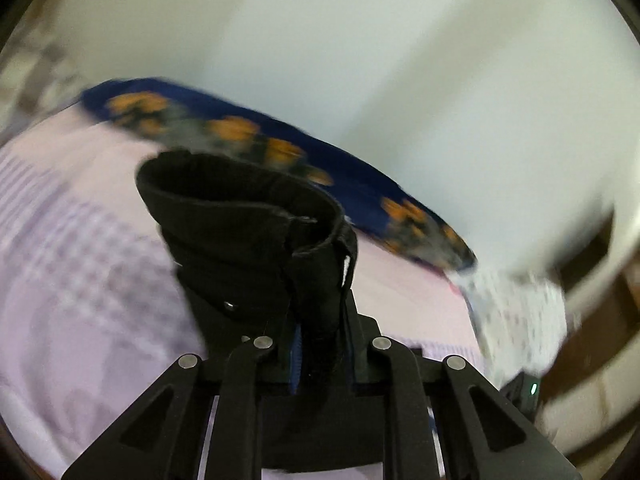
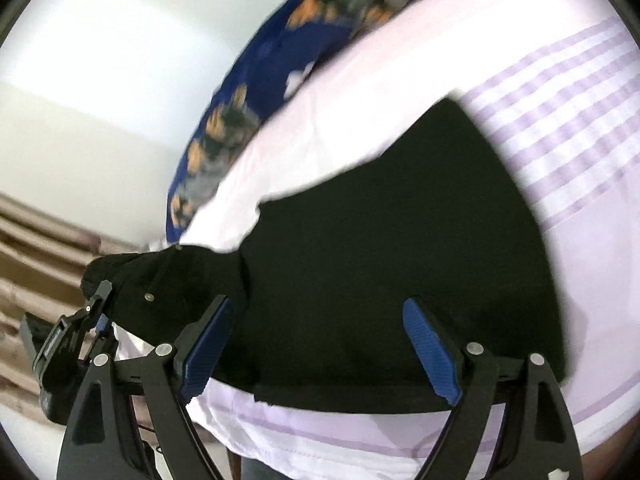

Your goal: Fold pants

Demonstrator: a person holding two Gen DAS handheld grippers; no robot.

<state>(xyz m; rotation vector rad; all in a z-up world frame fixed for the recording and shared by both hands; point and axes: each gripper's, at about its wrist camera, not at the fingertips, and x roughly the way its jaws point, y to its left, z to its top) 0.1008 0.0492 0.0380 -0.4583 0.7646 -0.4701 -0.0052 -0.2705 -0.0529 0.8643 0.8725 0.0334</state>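
Left wrist view, left gripper point(image 1: 320, 344) clamps black pants point(image 1: 248, 232) waistband raised above the pink striped bedsheet point(image 1: 72, 240), right gripper point(image 2: 320, 356) fingers wide apart over pants spread near the bed's front edge, blue floral pillow point(image 2: 256, 80) along the far edge.

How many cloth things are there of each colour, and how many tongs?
Black pants: 1
Pink striped sheet: 1
Blue blanket with orange flowers: 1
Tongs: 2, the left tongs shut on the pants, the right tongs open
Total: 5
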